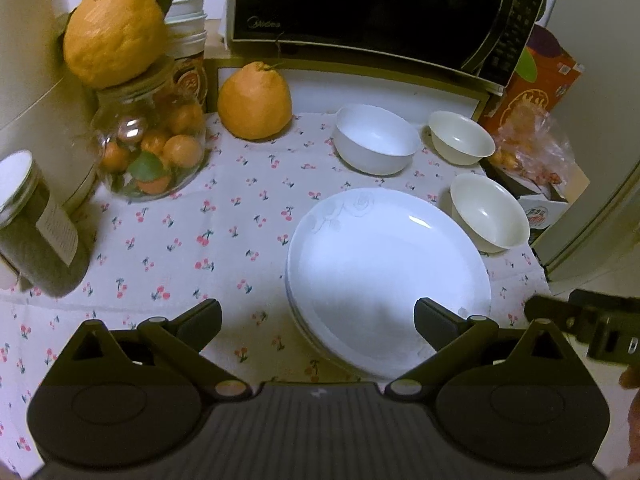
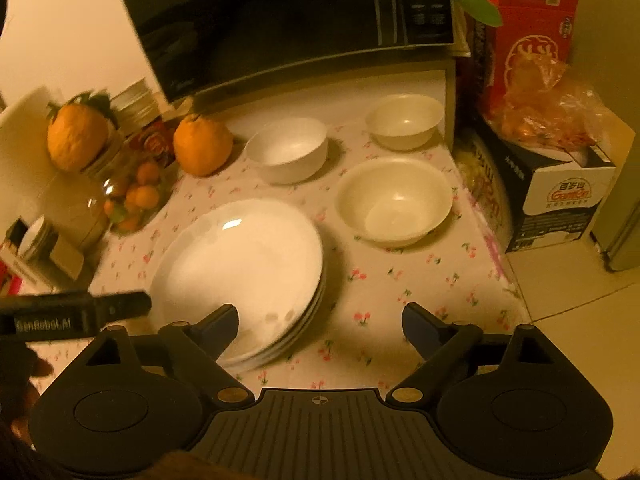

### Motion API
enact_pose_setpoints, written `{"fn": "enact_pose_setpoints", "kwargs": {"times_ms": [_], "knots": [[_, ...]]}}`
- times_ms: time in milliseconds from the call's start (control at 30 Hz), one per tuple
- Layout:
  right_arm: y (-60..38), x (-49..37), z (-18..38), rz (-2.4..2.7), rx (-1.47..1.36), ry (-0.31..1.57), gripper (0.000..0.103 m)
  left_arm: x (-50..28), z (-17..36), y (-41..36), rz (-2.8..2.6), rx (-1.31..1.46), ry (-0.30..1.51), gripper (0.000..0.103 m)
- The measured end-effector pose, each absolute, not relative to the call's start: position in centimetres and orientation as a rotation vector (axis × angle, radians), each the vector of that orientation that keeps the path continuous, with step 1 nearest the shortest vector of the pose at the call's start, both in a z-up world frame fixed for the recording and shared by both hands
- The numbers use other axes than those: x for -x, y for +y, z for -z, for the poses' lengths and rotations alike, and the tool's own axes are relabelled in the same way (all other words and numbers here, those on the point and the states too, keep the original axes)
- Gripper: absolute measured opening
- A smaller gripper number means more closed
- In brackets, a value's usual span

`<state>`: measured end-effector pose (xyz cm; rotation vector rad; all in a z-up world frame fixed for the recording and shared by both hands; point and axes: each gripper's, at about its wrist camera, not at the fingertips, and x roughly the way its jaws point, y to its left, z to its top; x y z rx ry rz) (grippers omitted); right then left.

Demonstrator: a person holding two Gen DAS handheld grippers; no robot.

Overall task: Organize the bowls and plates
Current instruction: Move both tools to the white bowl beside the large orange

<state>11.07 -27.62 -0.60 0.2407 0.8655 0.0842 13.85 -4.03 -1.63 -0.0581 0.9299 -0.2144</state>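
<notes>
A black microwave (image 1: 368, 8) stands at the back of the cherry-print tablecloth (image 1: 192, 240). Near the front lies a stack of white plates (image 1: 384, 272), with a white bowl (image 1: 376, 138) behind it and two cream bowls (image 1: 460, 136) (image 1: 488, 210) to its right, all apart. The left gripper (image 1: 318, 318) and right gripper (image 2: 320, 322) hover over the front edge, jaws spread wide, holding nothing
</notes>
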Motion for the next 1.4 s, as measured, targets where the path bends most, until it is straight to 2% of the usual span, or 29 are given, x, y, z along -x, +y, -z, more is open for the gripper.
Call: {"fn": "enact_pose_setpoints", "kwargs": {"times_ms": [400, 933, 1133, 1400], "knots": [[-29.3, -17.4, -0.9, -0.069, -0.297, 0.809, 0.093, -19.3, -0.2, -6.1, 0.203, 0.003, 0.890, 0.103], [-31.7, -27.3, 0.7, -0.140, -0.537, 0.818, 0.093, -27.6, 1.0, -7.4, 0.218, 0.048, 0.905, 0.102], [-31.3, -29.6, 1.9, -0.160, -0.601, 0.830, 0.093, -29.7, 2.0, -8.0, 0.253, 0.073, 0.900, 0.098], [-31.2, -31.5, 3.8, -0.144, -0.660, 0.851, 0.090, -31.7, 3.5, -8.6, 0.287, 0.117, 0.920, 0.084]]}}
